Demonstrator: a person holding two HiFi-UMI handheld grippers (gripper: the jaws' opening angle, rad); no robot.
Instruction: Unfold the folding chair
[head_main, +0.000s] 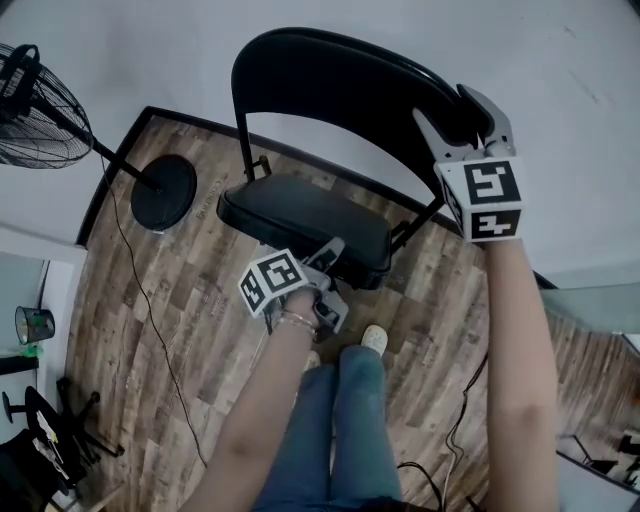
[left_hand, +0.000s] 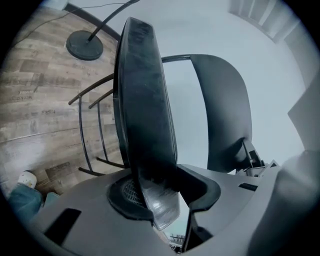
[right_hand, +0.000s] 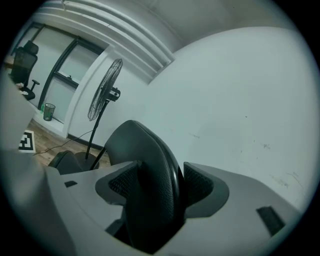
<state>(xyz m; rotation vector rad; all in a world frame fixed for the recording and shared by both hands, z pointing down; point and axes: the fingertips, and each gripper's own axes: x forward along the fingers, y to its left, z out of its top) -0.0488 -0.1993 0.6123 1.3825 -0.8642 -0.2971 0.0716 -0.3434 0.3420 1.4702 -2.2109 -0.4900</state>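
A black folding chair stands on the wood floor near the wall, with its padded seat close to level and its curved backrest upright. My left gripper straddles the seat's near edge. In the left gripper view the seat runs edge-on between the jaws, which are shut on it, and the backrest shows behind. My right gripper clasps the right side of the backrest. In the right gripper view the backrest fills the gap between both pads.
A standing fan with a round base is to the left of the chair, and its cable trails over the floor. A person's legs are just before the seat. A small bin and an office chair are at far left.
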